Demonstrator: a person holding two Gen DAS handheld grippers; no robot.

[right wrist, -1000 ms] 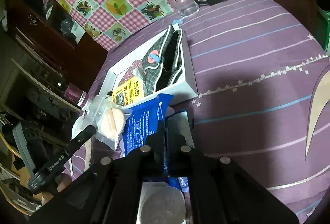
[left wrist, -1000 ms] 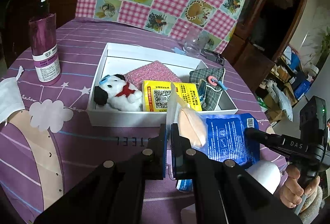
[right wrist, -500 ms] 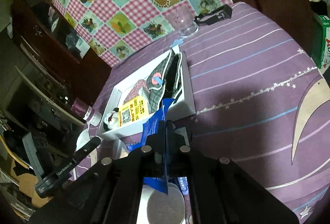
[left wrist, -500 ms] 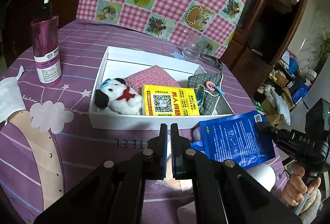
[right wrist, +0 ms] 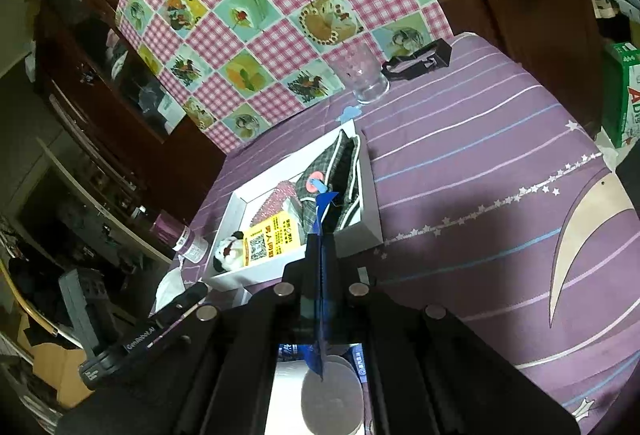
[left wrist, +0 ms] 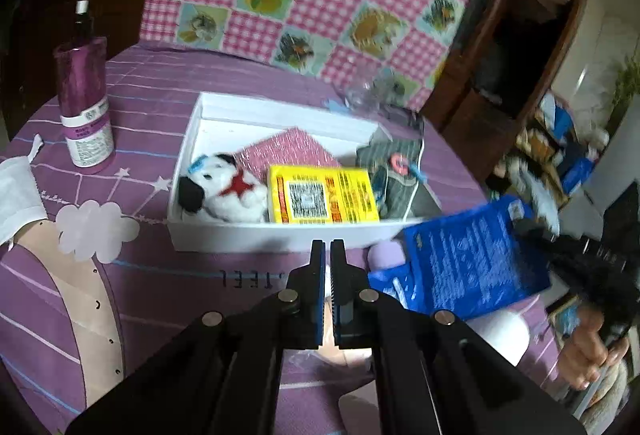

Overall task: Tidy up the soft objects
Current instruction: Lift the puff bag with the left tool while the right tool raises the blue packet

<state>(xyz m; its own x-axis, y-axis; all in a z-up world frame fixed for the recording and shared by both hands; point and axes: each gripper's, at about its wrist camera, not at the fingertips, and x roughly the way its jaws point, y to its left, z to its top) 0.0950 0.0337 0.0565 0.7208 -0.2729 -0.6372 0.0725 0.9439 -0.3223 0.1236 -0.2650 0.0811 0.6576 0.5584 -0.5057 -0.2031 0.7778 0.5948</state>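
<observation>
Now, table: round, with a purple cloth [left wrist: 168, 107] that has stripes, stars and a white cloud on it.
White box: the box [left wrist: 256, 235] sits in the middle of the table, lid off.
Toy dog: a small white and black toy dog [left wrist: 224, 191] lies at the left end inside the box.
Yellow pack: a yellow pack [left wrist: 320, 195] with a square code lies beside the dog, in the middle of the box.
Pink cloth: a bumpy pink cloth [left wrist: 288, 151] lies behind the dog and the yellow pack.
Plaid pouch: a grey plaid pouch [left wrist: 396, 171] with a pink ring fills the right end of the box.
Blue packet: the blue packet [left wrist: 468, 259] is up in the air, just past the near right corner of the box.
Right tool: the right tool [right wrist: 320, 247] is pinched tight on the blue packet, which shows edge-on between its fingers.
Left tool: the left tool [left wrist: 328, 255] is squeezed closed with nothing in it, near the front wall of the box.
Person: a hand [left wrist: 588, 351] shows at the right edge, holding the handle of the right tool.
Purple bottle: a purple bottle [left wrist: 84, 107] stands left of the box.
Glass: a clear glass [right wrist: 360, 75] stands behind the box.
Face mask: a white mask [left wrist: 16, 195] lies at the left edge of the table.
</observation>
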